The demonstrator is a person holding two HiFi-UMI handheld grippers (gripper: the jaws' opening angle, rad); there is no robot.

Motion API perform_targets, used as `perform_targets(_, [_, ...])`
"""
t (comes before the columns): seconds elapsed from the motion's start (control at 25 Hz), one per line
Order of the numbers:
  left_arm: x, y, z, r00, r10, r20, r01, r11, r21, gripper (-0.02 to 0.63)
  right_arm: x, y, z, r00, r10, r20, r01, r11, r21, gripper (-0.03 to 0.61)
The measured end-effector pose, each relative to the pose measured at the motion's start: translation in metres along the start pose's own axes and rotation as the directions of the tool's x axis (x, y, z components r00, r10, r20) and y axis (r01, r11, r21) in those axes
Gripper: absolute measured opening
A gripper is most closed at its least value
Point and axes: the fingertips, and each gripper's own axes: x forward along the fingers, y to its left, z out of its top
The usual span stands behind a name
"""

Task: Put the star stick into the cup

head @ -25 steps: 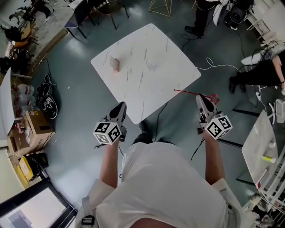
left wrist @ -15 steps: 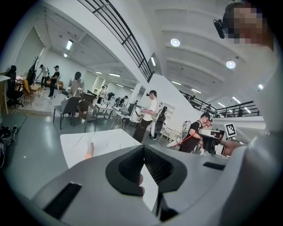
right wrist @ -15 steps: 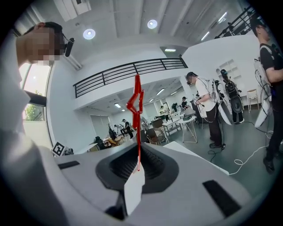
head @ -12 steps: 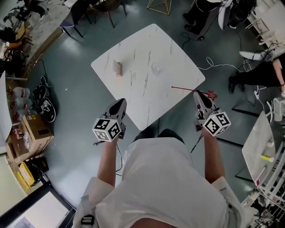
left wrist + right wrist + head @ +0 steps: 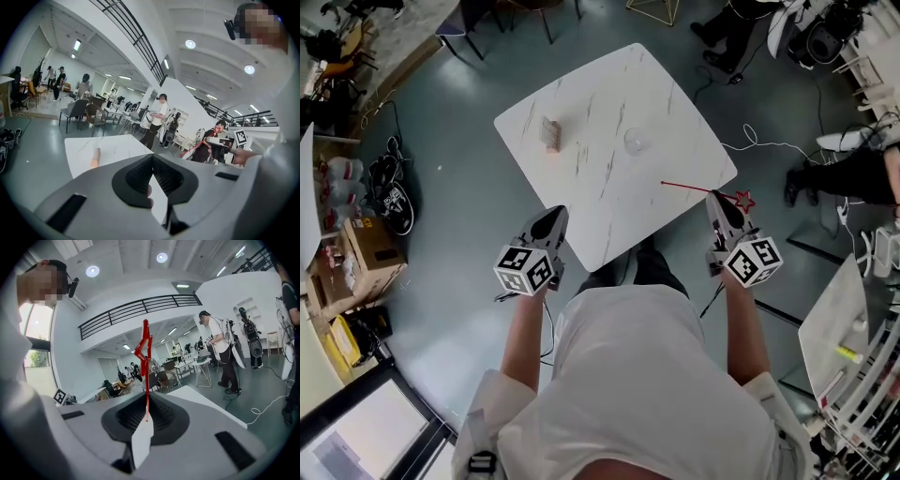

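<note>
The red star stick [image 5: 712, 192] is held level, its star [image 5: 742, 200] by my right gripper [image 5: 719, 208], which is shut on it; its thin end reaches over the table's right corner. In the right gripper view the star stick [image 5: 146, 363] rises from between the shut jaws of the right gripper [image 5: 146, 409]. The clear cup [image 5: 635, 141] stands upright near the middle of the white marble table [image 5: 581, 197]. My left gripper [image 5: 547, 231] hovers off the table's near corner. In the left gripper view the left gripper [image 5: 151, 161] is shut with nothing in it.
A small pinkish block [image 5: 549, 134] stands on the table's left part, and the block [image 5: 95, 158] shows in the left gripper view too. Around the table are grey floor, cables [image 5: 769, 150], boxes [image 5: 367, 246] at the left, chairs and people at the far side.
The table has drawn closer to me in the head view. The stick's thin end now lies over the table's right corner. Both grippers keep their hold and pose.
</note>
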Motion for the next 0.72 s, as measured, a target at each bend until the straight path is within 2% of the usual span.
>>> perform_targets(0.4, [0.027, -0.024, -0.006, 0.983, 0.170, 0.065, -0.166, 0.984, -0.058, 0.014, 0.047, -0.054, 0.006, 0.983, 0.172, -0.068, -0.172, 0.985, 0.007, 0.032])
perform_targets(0.72, [0.050, -0.039, -0.017, 0.945, 0.312, 0.102, -0.298, 0.945, -0.136, 0.014, 0.096, -0.098, 0.000, 0.945, 0.286, -0.156, -0.291, 0.957, -0.007, 0.032])
